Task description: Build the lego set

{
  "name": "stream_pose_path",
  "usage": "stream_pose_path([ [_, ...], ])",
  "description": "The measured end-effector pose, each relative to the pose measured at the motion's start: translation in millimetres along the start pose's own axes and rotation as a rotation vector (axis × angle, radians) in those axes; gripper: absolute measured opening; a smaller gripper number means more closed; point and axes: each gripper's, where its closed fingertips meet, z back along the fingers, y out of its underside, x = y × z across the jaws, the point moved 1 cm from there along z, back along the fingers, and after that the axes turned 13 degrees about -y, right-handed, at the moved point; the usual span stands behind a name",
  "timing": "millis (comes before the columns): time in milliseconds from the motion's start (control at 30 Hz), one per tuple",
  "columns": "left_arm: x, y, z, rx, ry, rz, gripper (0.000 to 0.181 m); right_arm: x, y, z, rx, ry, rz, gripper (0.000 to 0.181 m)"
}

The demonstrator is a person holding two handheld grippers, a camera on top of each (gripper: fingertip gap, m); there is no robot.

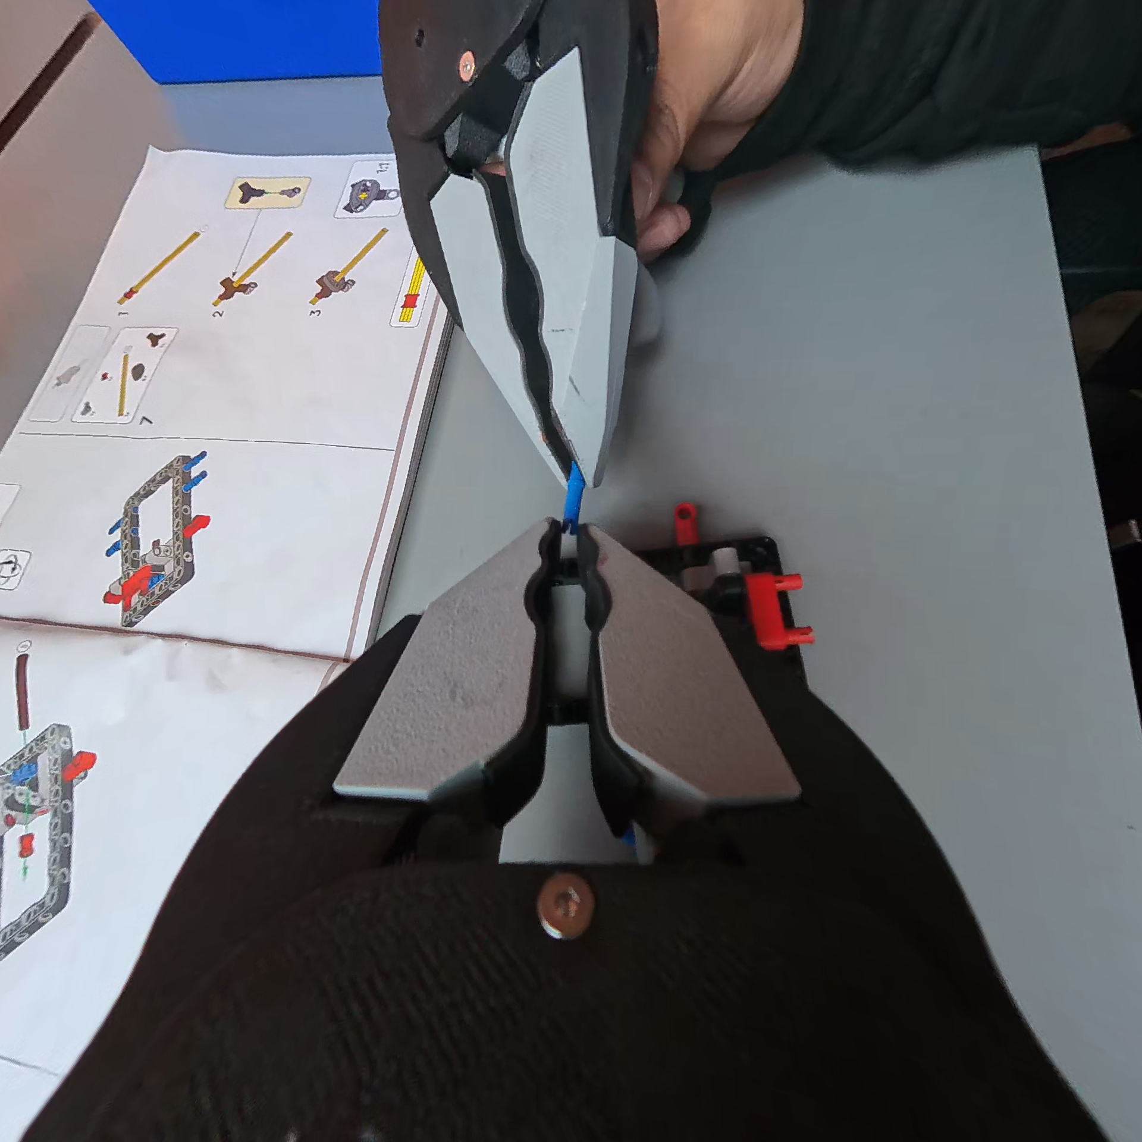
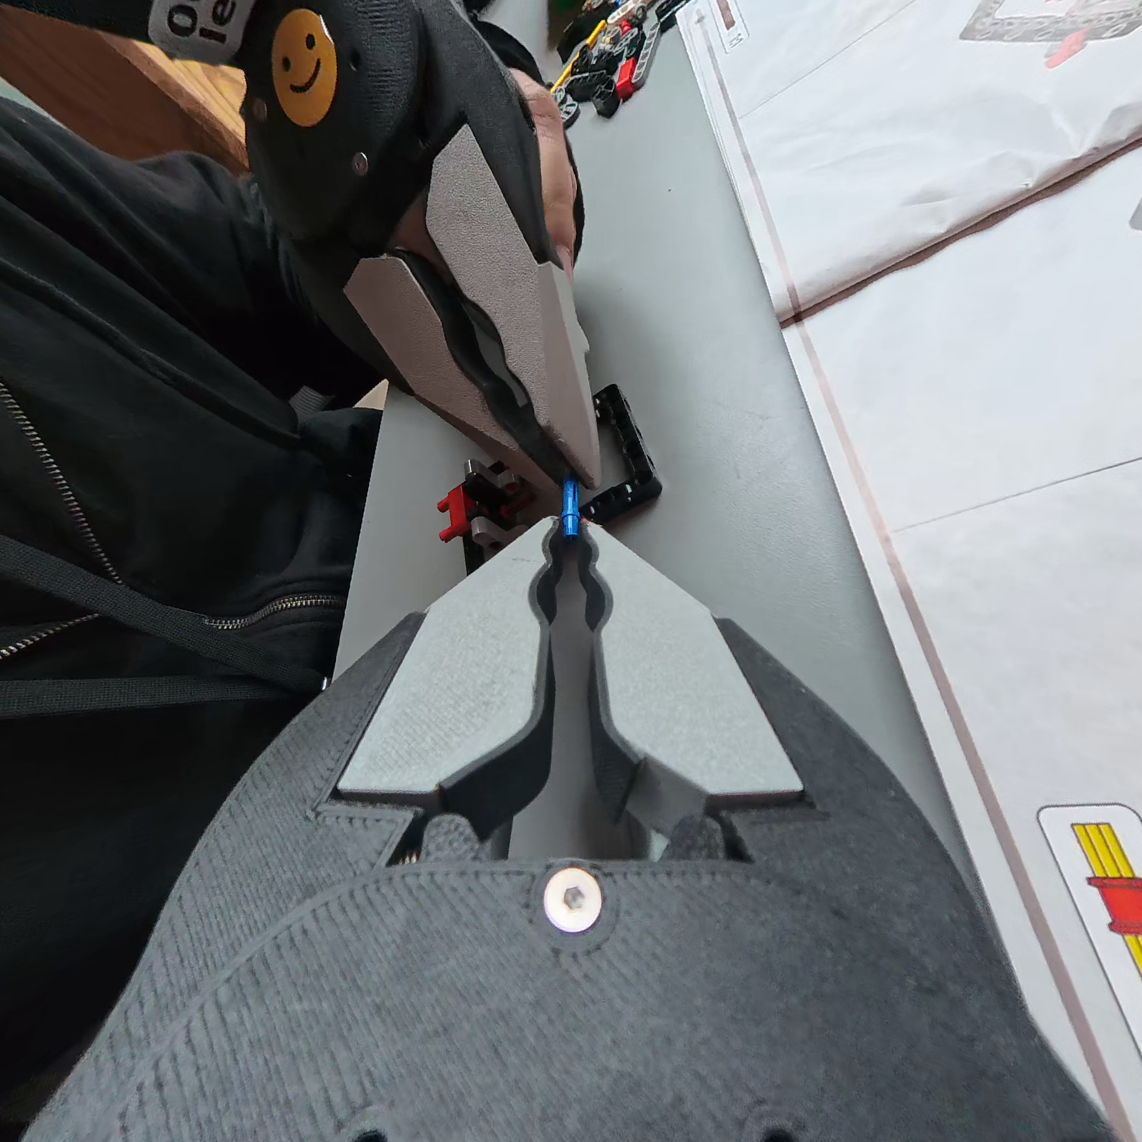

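Observation:
A small blue pin point(image 1: 573, 499) is held in the air between the two grippers, one end in each. My left gripper point(image 1: 571, 530) is shut on its near end. My right gripper point(image 1: 578, 477) comes down from above and is shut on the far end. The right wrist view shows the same: the pin point(image 2: 568, 507) sits between my right gripper point(image 2: 568, 534) and my left gripper point(image 2: 575, 481). Just below them a black lego frame point(image 1: 763, 547) with red parts point(image 1: 775, 609) lies on the grey table point(image 1: 865, 401). The frame point(image 2: 627, 445) is partly hidden by the fingers.
An open instruction booklet point(image 1: 235, 395) lies flat next to the frame, and also shows in the right wrist view point(image 2: 989, 401). A pile of loose lego parts point(image 2: 602, 68) sits farther along the table. The table edge and a person's black jacket point(image 2: 123, 371) are close by. Less than 4 cm separates the two grippers' tips.

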Motion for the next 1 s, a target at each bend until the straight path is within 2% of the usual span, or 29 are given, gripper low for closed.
stream_pose_path([
  [167,-0.9,2.0,1.2,0.023,-0.034,-0.049,0.002,0.4,0.4,-1.4,0.013,0.013,0.018,0.001],
  [433,-3.0,13.4,-1.8,0.106,-0.076,-0.106,0.001,-5.3,6.4,-8.0,0.116,0.14,0.13,0.001],
  [533,-1.8,13.8,-1.5,0.107,-0.071,-0.095,0.001,-8.3,4.3,-7.8,0.157,0.234,0.246,0.004],
  [567,-2.7,13.4,-1.2,0.105,-0.063,-0.088,0.001,-10.7,3.0,-6.8,0.176,0.287,0.3,0.014],
  [600,-2.9,14.2,-1.5,0.111,-0.057,-0.085,0.001,-11.3,2.7,-6.5,0.203,0.328,0.354,0.015],
  [800,-3.7,14.5,-1.1,0.114,-0.036,-0.053,0.001,-9.8,3.6,-13.5,0.345,0.499,0.652,0.004],
  [1000,-1.2,11.7,-1.3,0.099,-0.043,-0.031,0.001,-10.3,2.1,-12.3,0.375,0.545,0.71,0.002],
])
